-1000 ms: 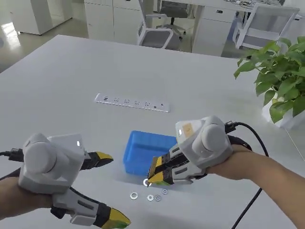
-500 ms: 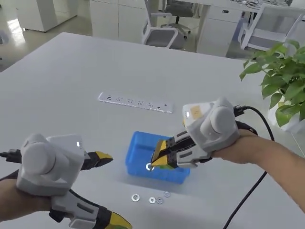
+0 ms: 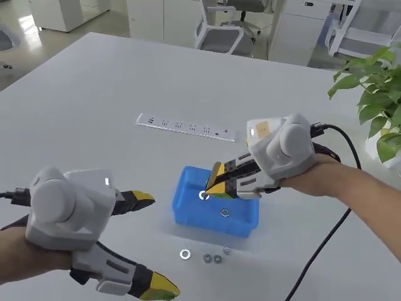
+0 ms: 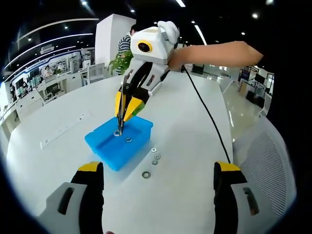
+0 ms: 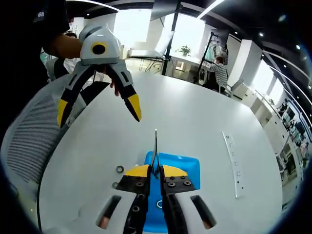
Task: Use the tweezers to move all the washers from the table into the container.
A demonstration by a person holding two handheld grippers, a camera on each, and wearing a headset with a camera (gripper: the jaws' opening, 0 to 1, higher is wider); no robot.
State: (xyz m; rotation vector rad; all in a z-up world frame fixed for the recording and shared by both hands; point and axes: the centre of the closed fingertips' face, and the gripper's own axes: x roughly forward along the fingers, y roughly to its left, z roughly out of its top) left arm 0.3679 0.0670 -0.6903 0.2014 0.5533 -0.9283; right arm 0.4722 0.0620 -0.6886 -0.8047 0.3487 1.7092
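Note:
My right gripper point(image 3: 216, 182) is shut on thin metal tweezers point(image 4: 120, 114), which pinch a washer point(image 3: 203, 195) at their tip. The tip hangs just above the left part of the blue container point(image 3: 245, 219), where one washer point(image 3: 225, 213) lies. Several more washers point(image 3: 207, 258) lie on the table in front of the container. My left gripper point(image 3: 152, 246) is open and holds nothing, near me to the left of the container. In the right gripper view the tweezers point(image 5: 156, 144) stick out over the container point(image 5: 187, 168), with the left gripper point(image 5: 100, 112) beyond.
A white power strip point(image 3: 187, 128) lies on the table behind the container. A potted plant point(image 3: 376, 94) stands at the table's right edge. A black cable point(image 3: 319, 251) trails from the right gripper across the table. Office chairs stand past the far edge.
My right gripper has lifted the washer off the table in front of the container and carried it back over the container. The left gripper has stayed about where it was.

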